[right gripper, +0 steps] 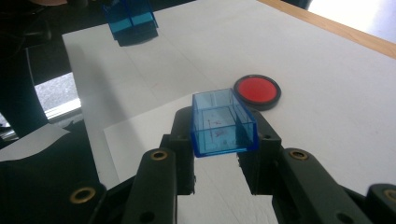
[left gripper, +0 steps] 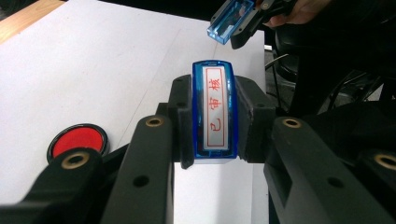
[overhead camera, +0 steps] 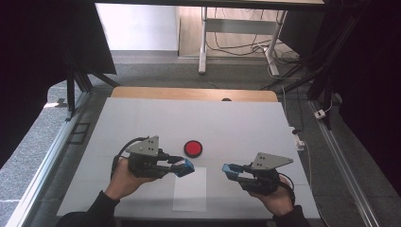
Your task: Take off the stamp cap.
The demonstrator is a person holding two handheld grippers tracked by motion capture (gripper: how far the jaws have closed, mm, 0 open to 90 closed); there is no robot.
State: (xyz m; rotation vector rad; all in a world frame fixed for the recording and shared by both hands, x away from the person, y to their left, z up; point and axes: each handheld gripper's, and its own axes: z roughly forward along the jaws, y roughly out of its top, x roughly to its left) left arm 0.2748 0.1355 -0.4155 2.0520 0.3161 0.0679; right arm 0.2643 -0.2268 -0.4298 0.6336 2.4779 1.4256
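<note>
Fingers of both grippers clamped on blue parts, as I read it.

High view: left gripper (overhead camera: 182, 166) holds stamp (overhead camera: 184, 166) above grey mat (overhead camera: 142, 118), beside white sheet (overhead camera: 191, 196). Right gripper (overhead camera: 230, 171) holds cap (overhead camera: 229, 170), well apart from stamp. Red ink pad (overhead camera: 193, 148) beyond them, on mat.

Left gripper view: jaws pinch stamp (left gripper: 215, 112), red-character face toward camera; cap (left gripper: 228, 21) farther off.

Right gripper view: jaws pinch cap (right gripper: 223, 122), hollow side up; ink pad (right gripper: 257, 91) just past it.
</note>
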